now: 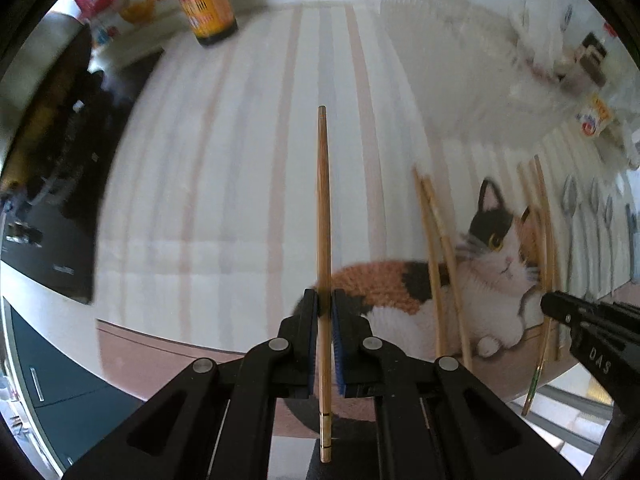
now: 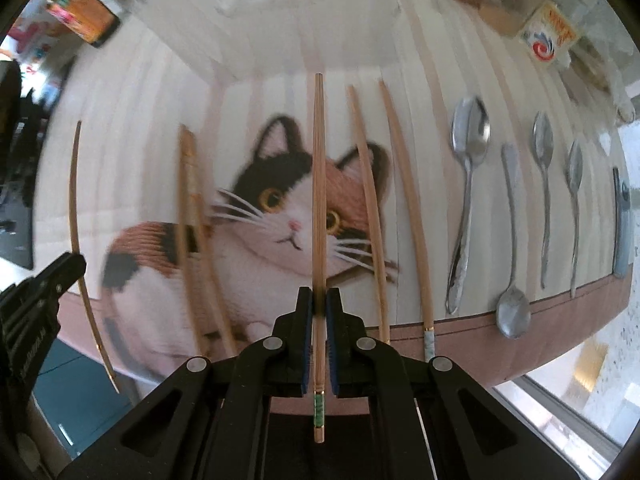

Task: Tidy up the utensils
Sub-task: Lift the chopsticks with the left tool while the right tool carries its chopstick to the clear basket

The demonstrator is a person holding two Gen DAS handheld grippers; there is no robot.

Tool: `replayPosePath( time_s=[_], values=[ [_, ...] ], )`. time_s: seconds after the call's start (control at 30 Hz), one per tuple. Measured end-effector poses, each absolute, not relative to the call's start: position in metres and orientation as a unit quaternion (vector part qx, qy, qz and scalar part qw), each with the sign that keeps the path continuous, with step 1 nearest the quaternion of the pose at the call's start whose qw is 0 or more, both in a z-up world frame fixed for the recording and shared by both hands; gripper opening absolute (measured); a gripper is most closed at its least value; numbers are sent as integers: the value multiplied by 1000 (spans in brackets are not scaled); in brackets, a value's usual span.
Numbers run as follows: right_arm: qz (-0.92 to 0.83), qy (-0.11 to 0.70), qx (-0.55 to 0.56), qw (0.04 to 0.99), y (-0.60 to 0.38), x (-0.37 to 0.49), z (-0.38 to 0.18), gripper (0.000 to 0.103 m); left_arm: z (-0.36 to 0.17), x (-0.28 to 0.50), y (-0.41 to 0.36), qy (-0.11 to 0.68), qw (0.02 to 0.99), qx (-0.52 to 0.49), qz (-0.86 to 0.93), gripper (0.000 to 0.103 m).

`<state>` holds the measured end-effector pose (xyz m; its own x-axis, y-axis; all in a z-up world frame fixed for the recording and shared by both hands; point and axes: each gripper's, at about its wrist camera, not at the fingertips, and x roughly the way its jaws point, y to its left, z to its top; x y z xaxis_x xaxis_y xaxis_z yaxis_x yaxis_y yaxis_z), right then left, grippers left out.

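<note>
The left gripper (image 1: pixel 325 300) is clamping its jaws on a wooden chopstick (image 1: pixel 323 200) that is pointing away over the striped cat mat (image 1: pixel 240 160). Right of that chopstick, more chopsticks (image 1: pixel 440 248) are lying across the cat picture, spoons (image 1: pixel 570 216) beyond, and the right gripper (image 1: pixel 560 308) is showing.

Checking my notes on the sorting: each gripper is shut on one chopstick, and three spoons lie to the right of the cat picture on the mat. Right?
Not quite: the right wrist view shows four spoons there, not three. Left gripper and right gripper are each shut on one chopstick.
</note>
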<state>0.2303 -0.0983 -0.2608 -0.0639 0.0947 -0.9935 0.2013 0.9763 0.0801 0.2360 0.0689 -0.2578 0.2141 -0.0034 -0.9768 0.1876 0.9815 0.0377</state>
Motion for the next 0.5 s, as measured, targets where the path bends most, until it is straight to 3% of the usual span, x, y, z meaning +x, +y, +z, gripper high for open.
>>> replayPosePath(
  time_s=[0.5],
  values=[
    [55,631,163,757,-143,263,-127,7,-104,264,28,534,840,5,-93,4]
  ],
)
